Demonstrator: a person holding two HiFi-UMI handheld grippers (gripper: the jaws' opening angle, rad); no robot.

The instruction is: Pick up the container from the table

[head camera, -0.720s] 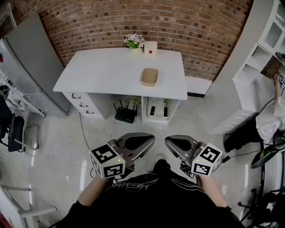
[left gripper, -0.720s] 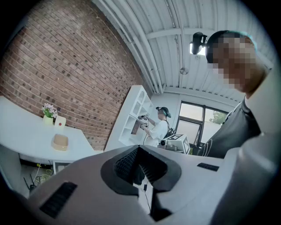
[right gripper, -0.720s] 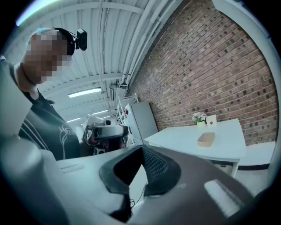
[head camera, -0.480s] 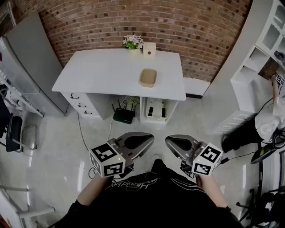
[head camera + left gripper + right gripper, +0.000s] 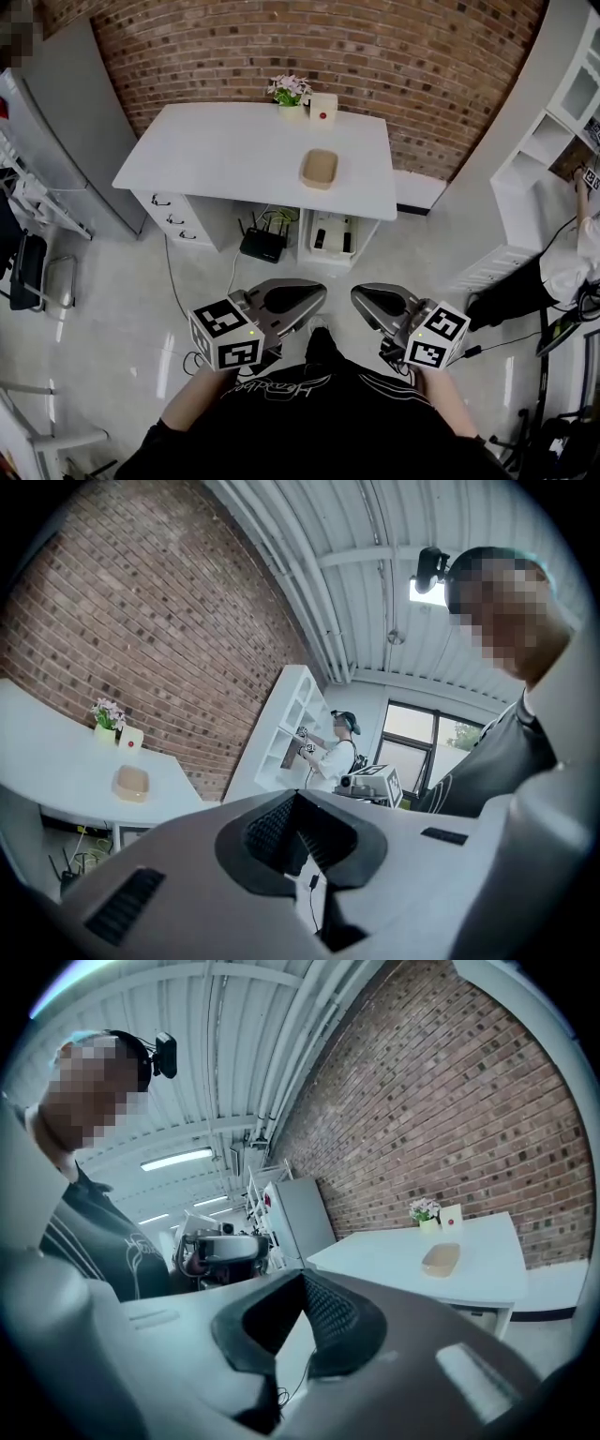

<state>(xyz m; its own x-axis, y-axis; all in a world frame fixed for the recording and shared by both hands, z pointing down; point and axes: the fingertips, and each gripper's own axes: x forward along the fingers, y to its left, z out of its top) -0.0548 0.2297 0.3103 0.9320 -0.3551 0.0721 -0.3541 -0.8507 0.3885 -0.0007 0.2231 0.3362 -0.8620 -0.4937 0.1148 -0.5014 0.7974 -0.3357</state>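
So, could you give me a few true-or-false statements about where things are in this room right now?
The tan container sits on the white table. True.
The right gripper holds the container. False: its jaws are shut on nothing, well short of the table.
A flower pot stands at the table's far edge, by the brick wall. True.
The black router sits on the tabletop. False: it is on the floor under the table.
The left gripper has its jaws together with nothing between them. True.
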